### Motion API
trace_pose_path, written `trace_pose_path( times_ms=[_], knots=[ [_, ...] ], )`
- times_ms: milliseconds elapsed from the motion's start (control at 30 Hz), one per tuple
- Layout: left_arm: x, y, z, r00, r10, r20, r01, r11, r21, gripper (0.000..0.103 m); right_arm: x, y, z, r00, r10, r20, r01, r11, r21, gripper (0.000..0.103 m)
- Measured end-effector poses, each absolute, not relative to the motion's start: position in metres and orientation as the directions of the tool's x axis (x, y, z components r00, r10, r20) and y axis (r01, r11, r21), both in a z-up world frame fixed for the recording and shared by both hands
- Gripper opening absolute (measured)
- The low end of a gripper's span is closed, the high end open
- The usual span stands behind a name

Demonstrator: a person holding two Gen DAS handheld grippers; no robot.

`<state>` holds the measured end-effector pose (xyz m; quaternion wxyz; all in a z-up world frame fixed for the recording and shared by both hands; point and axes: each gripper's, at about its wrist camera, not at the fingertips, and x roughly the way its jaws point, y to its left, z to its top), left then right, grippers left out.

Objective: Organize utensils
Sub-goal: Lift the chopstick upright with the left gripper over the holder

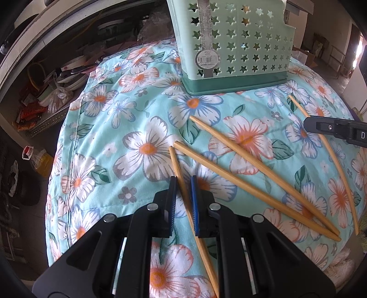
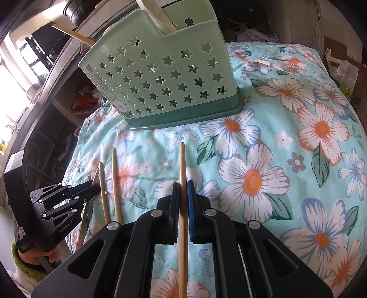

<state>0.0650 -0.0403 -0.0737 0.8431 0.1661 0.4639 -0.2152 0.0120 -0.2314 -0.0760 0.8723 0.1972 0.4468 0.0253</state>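
Note:
A mint-green basket [image 1: 234,45] with star holes stands upright at the far side of the flowered cloth, also seen in the right wrist view [image 2: 160,80]. My left gripper [image 1: 183,181] is shut on a bamboo chopstick [image 1: 177,165] that runs slantwise between its pads. My right gripper [image 2: 182,183] is shut on another, thinner chopstick [image 2: 182,160] pointing toward the basket. Two more chopsticks [image 1: 263,181] lie side by side on the cloth between the grippers. The right gripper's tip [image 1: 307,123] shows at the right edge, and the left gripper [image 2: 97,186] at the left, held by a hand [image 2: 36,256].
The turquoise flowered cloth [image 2: 286,137] covers a rounded, padded surface that drops off at the left. Cluttered shelves and bags [image 1: 52,91] lie beyond that edge. A pale utensil [image 2: 158,16] sticks out of the basket. Cardboard and bags [image 2: 344,68] sit at the far right.

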Motion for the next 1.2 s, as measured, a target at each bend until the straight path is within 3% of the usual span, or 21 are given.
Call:
trace_pose_path(
  times_ms=[567, 767, 1000, 1200],
  knots=[
    [0.072, -0.036, -0.074, 0.492, -0.240, -0.837, 0.512, 0.857, 0.056, 0.011, 0.005, -0.231, -0.067, 0.619, 0.216, -0.755, 0.131, 0.920, 0.370, 0.007],
    [0.072, -0.024, -0.062, 0.520, -0.264, -0.813, 0.480, 0.877, 0.022, 0.005, 0.001, -0.234, -0.064, 0.626, 0.207, -0.752, 0.142, 0.918, 0.371, 0.007],
    [0.072, 0.015, -0.021, 0.523, -0.397, -0.755, 0.444, 0.882, -0.156, 0.005, -0.004, -0.238, -0.058, 0.644, 0.198, -0.739, 0.153, 0.913, 0.378, 0.007],
    [0.067, 0.044, 0.025, 0.539, -0.560, -0.629, 0.445, 0.824, -0.352, 0.005, -0.009, -0.242, -0.053, 0.662, 0.200, -0.722, 0.159, 0.904, 0.396, 0.007]
  ],
)
